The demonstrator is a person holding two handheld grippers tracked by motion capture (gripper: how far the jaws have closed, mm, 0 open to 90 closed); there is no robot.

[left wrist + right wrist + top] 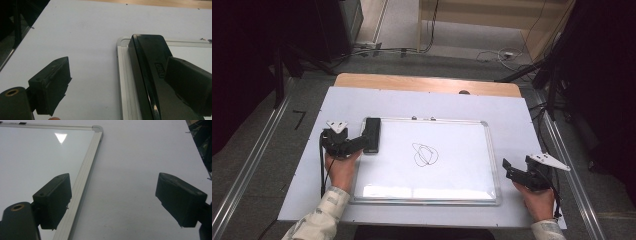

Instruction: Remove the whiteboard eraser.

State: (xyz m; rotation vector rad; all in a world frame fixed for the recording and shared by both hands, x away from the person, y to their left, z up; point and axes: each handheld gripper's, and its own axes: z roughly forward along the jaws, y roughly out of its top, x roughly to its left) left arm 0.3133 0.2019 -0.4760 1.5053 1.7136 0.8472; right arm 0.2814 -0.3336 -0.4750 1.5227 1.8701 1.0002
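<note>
A whiteboard (462,170) lies on the white table cover and carries a black scribble (425,154) near its middle. A glossy black eraser (372,131) rests on the board's far left corner. My left gripper (362,144) is open at the eraser's near end. In the left gripper view, its right jaw hangs over the eraser (148,60) and its left jaw is over bare cover beside the board's frame (123,75); the left gripper (117,85) holds nothing. My right gripper (510,171) stands open just right of the board. The right gripper (112,202) is empty, beside the whiteboard frame (87,162).
The white cover (512,110) overlies a wooden table whose far edge (427,82) shows. Two small clips (422,118) sit on the board's far frame. Metal rails (247,170) flank the table, with dark stands and cables (497,55) on the floor beyond.
</note>
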